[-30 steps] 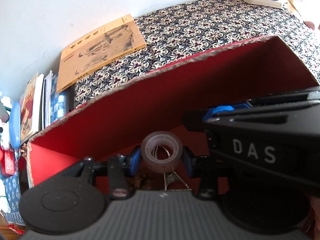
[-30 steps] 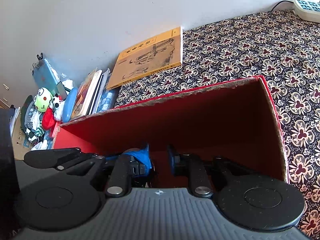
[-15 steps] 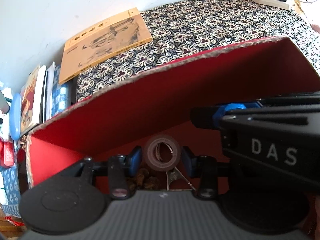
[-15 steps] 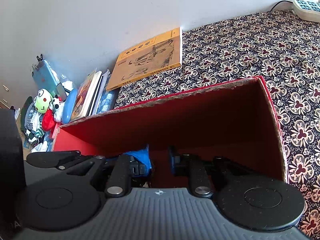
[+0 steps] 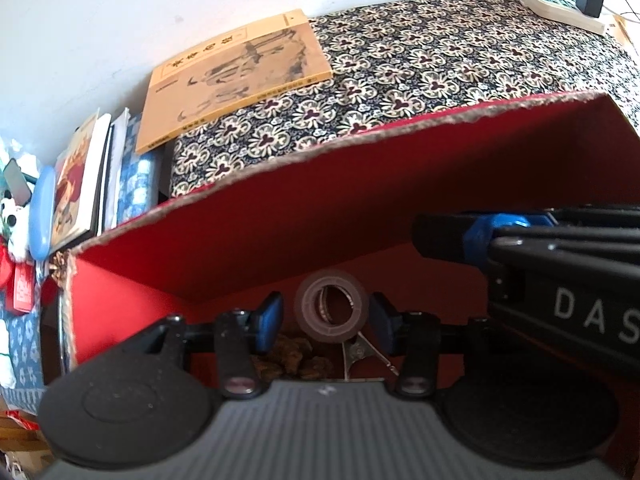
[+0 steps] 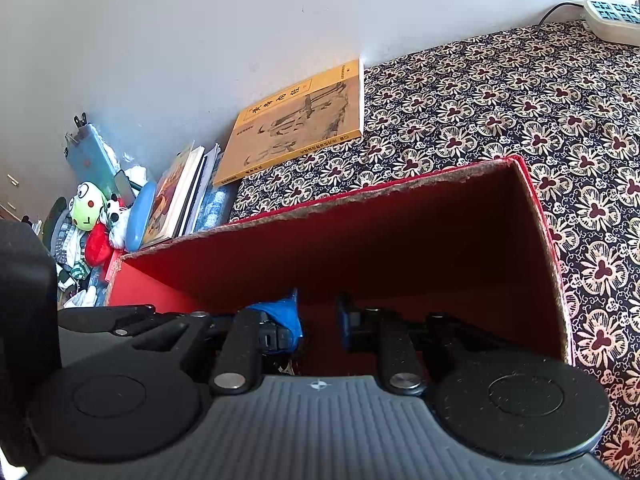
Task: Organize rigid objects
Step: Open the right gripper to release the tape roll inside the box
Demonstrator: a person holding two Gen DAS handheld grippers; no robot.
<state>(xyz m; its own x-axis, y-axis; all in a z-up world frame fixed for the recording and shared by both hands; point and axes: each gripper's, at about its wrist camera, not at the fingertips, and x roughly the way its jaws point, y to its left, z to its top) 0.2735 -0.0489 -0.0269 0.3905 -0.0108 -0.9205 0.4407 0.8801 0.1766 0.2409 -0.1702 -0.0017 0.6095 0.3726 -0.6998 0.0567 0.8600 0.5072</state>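
A flower-patterned cloth [image 6: 520, 108] covers the supporting surface. On it lie a yellow book [image 6: 300, 120] near the wall, a red box [image 6: 540, 240], and a power strip [image 5: 560, 4] at the far corner.

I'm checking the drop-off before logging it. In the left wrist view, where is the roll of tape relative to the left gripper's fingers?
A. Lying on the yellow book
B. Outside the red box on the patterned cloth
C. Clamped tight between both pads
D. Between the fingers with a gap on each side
D: the roll of tape sits inside the red box, and the left gripper shows red floor between the roll and each blue pad.

matt red cardboard box [image 5: 360, 216] (rough torn rim), translucent tape roll [image 5: 331, 306].
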